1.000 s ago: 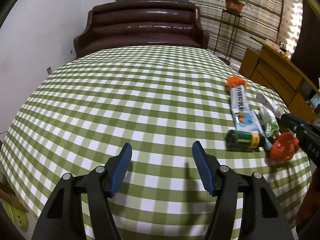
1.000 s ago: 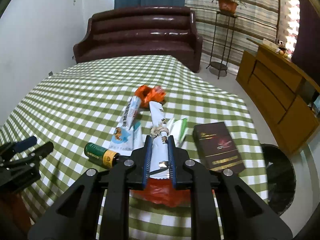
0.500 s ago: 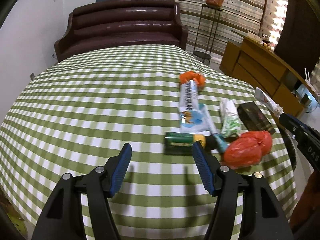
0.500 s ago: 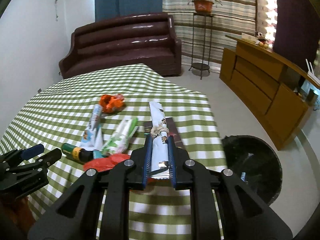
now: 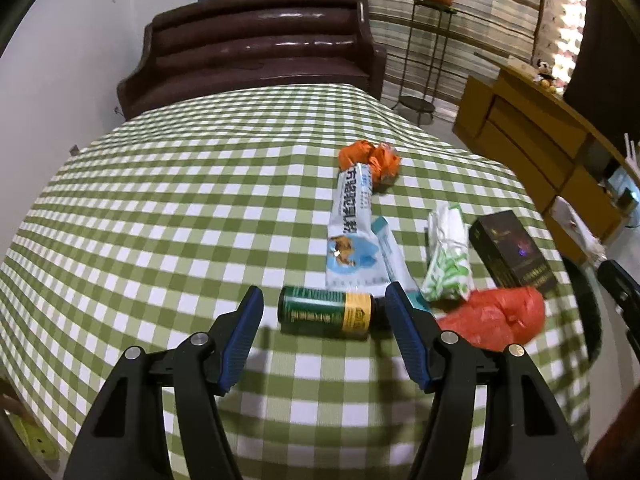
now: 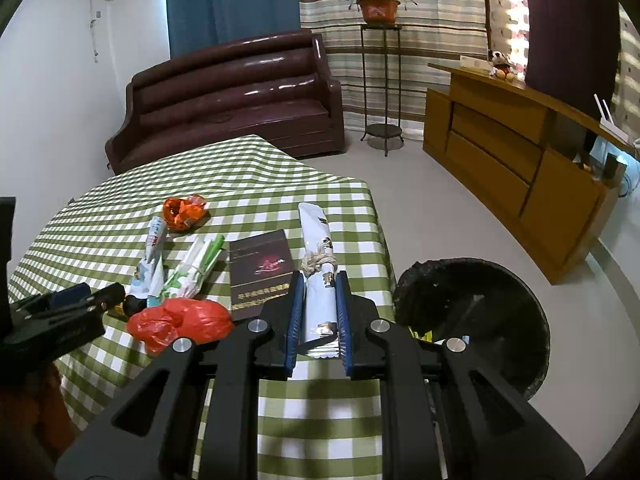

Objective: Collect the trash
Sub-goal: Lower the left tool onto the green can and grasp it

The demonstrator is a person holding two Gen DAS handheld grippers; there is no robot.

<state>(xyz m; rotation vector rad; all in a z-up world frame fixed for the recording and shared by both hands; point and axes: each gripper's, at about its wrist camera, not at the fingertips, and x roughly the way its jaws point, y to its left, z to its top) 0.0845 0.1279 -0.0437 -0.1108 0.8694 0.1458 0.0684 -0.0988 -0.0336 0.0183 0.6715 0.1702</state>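
Green-and-white checked cloth covers the table (image 5: 168,216), and the trash lies gathered toward its right edge. The left gripper (image 5: 324,306) hangs over the cloth with its jaws spread and nothing between the pads; a small green bottle (image 5: 326,312) with a yellow label lies on its side just beyond the fingertips, in line with the gap. Behind the bottle lies a long white-and-blue wrapper (image 5: 350,232), and at that wrapper's far end sits a crumpled orange wrapper (image 5: 370,160). To the right of the long wrapper lies a bundle of green-and-white packets (image 5: 448,256), then a dark box (image 5: 512,254) near the table's right edge. A red plastic bag (image 5: 496,316) is bunched at the near right, just beside the bottle and touching the near end of the box.

The right gripper (image 6: 318,292) is clenched on a rolled pale wrapper (image 6: 318,248) tied with string, which sticks out forward between the blue pads. It is held above the table's right edge. On the floor just beside that edge stands a black trash bin (image 6: 472,312), its mouth open to the right of the held roll. A brown sofa (image 6: 236,92) stands beyond the table's far end.
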